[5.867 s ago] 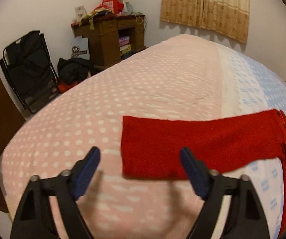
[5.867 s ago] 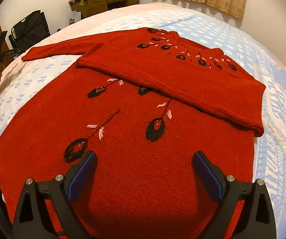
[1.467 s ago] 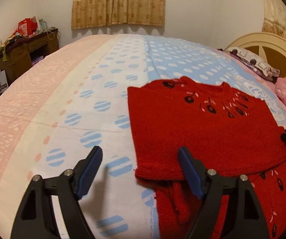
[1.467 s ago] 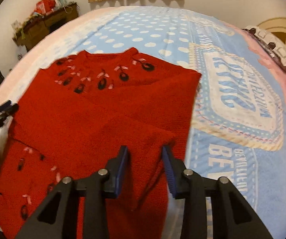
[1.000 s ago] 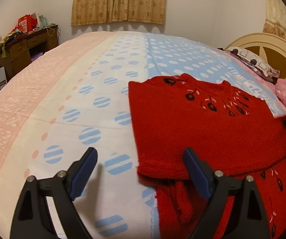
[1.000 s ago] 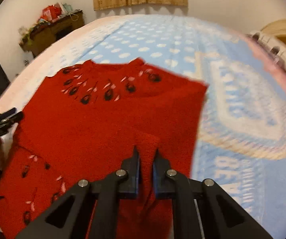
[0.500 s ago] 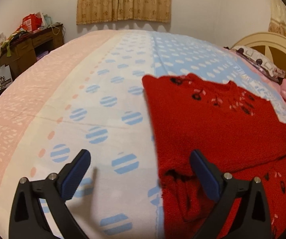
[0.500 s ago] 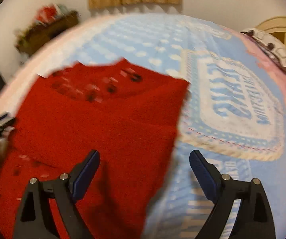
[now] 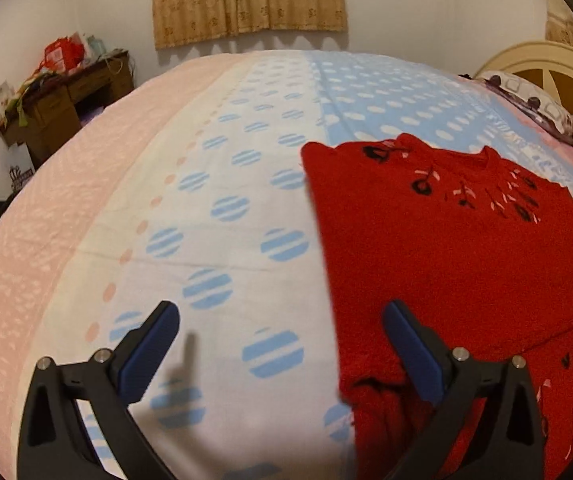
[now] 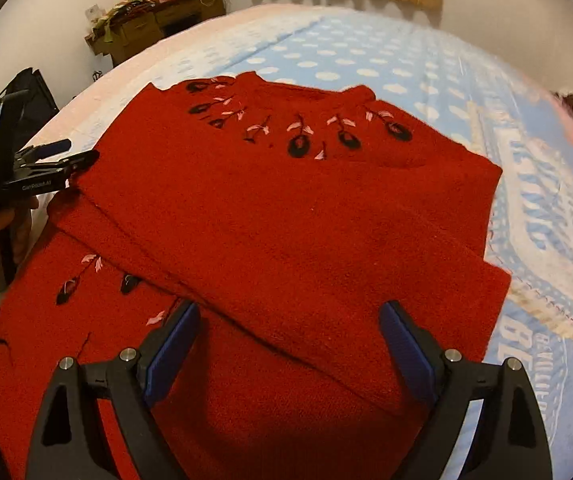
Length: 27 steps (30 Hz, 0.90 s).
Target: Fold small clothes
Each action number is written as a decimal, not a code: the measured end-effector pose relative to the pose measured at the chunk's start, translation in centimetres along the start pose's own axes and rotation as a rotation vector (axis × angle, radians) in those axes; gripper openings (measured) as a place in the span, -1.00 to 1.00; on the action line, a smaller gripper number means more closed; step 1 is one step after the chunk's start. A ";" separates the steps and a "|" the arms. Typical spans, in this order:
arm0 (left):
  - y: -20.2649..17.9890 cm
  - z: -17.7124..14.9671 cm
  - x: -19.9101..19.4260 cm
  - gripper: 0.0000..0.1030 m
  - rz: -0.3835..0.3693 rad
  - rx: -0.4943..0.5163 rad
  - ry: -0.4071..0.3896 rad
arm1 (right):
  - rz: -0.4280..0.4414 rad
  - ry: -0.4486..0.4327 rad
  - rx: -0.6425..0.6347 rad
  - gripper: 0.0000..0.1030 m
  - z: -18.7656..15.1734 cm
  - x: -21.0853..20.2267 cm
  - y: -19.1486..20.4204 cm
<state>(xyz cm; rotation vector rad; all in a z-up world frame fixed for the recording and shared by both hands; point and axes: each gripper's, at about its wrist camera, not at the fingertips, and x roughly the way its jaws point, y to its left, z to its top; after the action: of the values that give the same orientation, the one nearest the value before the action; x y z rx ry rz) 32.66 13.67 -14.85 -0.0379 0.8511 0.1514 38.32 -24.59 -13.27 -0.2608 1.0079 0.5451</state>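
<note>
A red knitted sweater (image 10: 286, 216) with black and pink embroidery lies on the bed, both sleeves folded across its chest. It also shows in the left wrist view (image 9: 458, 248), on the right. My left gripper (image 9: 282, 336) is open and empty at the sweater's left edge, its right finger over the fabric. It appears in the right wrist view (image 10: 54, 156) at the far left, held by a hand. My right gripper (image 10: 290, 340) is open and empty, hovering over the folded sleeve near the hem side.
The bed cover (image 9: 214, 208) is pink, white and blue with dots. A cluttered wooden desk (image 9: 66, 100) stands by the far wall under curtains (image 9: 246, 0). Pillows and a headboard (image 9: 558, 80) are at the right. A black folded chair (image 10: 30, 92) stands beside the bed.
My right gripper, shut on the right sleeve a second ago, has opened and let it lie across the chest. My left gripper stayed open and drifted left of the sweater's edge.
</note>
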 end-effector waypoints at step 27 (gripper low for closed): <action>-0.4 3.6 -0.6 1.00 -0.045 0.021 -0.043 | 0.053 -0.039 0.059 0.81 1.9 0.0 -2.2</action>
<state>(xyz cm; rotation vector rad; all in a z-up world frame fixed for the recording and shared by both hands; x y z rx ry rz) 35.02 13.53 -12.09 -0.0337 0.8080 0.1002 40.93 -25.59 -12.34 -0.1709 0.9936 0.5650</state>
